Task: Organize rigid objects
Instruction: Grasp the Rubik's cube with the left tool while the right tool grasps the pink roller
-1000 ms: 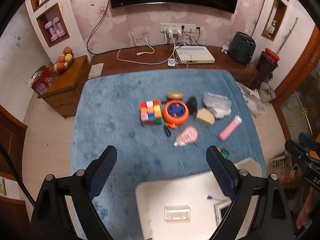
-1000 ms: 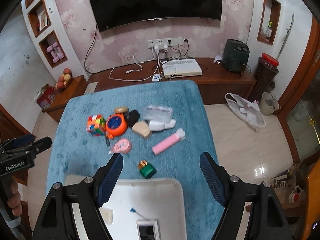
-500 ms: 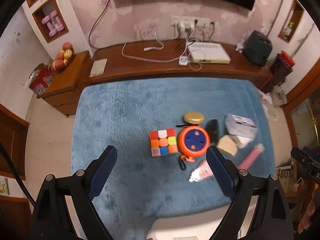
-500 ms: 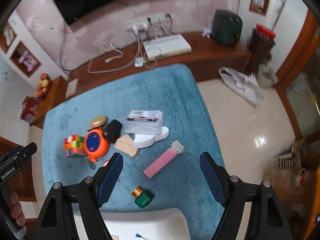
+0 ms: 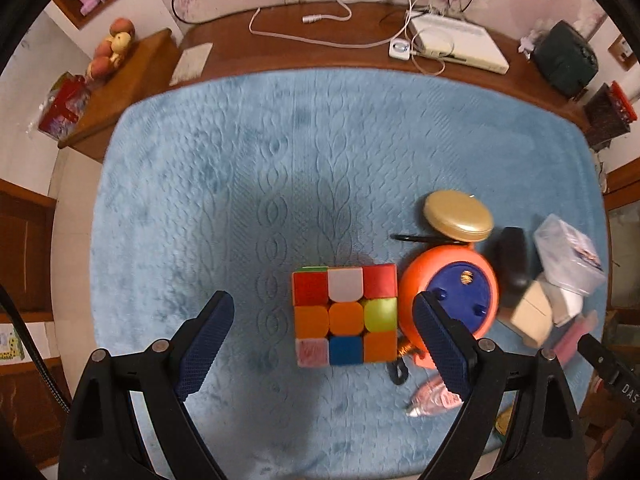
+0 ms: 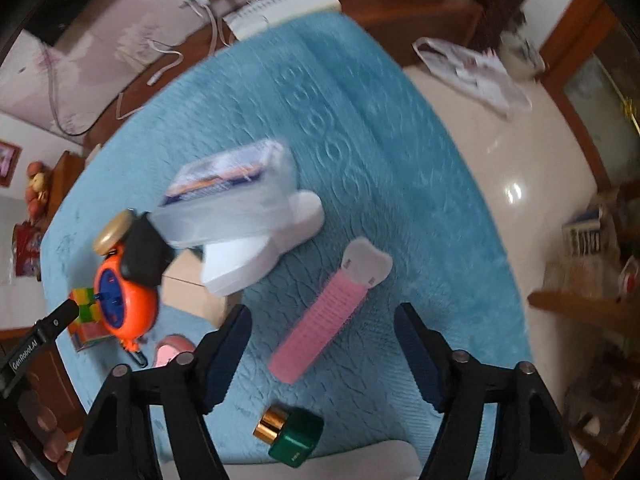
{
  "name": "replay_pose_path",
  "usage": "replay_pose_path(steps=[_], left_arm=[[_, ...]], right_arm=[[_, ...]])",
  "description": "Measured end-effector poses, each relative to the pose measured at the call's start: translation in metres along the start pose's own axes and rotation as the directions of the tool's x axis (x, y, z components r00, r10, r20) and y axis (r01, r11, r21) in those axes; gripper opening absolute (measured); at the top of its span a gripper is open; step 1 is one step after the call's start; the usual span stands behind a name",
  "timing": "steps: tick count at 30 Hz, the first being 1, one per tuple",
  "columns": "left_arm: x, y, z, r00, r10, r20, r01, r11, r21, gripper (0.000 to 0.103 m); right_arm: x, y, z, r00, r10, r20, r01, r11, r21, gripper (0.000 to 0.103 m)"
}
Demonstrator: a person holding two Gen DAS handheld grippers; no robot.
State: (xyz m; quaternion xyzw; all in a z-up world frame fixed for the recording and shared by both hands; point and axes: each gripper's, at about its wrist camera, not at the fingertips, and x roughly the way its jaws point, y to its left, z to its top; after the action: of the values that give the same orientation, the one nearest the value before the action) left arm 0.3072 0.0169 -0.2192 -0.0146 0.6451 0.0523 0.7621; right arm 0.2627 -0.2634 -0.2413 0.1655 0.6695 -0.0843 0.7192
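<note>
A multicoloured puzzle cube (image 5: pixel 346 316) lies on the blue cloth (image 5: pixel 240 200). My left gripper (image 5: pixel 323 312) hangs straight above it, open, with a finger off each side of the cube and not touching it. In the right wrist view a pink ribbed roller with a white end (image 6: pixel 332 312) lies slantwise on the cloth. My right gripper (image 6: pixel 322 316) points down over it, and its jaws are closing with the roller below the gap and the pads clear of it. A green bottle with a gold cap (image 6: pixel 292 436) lies just below the roller.
Tight against the cube's right side sits an orange round reel (image 5: pixel 452 300), with a gold lid (image 5: pixel 458 216), a black piece (image 5: pixel 512 260), a beige box (image 5: pixel 530 316) and a clear plastic box (image 6: pixel 232 196) clustered around. A white tray's rim (image 6: pixel 360 464) shows at the bottom.
Both grippers have sunk toward the cloth, the left over the cube, the right over the pink roller. The white tray has slid almost out of view. The right jaws stand narrower.
</note>
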Motion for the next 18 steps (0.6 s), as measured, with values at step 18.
replay_pose_path(steps=[18], left_arm=[[0.041, 0.006, -0.003, 0.998, -0.003, -0.063, -0.003, 0.994, -0.11, 0.093]], right_arm=[[0.021, 0.002, -0.007, 0.995, -0.095, -0.017, 0.095, 0.995, 0.005, 0.041]])
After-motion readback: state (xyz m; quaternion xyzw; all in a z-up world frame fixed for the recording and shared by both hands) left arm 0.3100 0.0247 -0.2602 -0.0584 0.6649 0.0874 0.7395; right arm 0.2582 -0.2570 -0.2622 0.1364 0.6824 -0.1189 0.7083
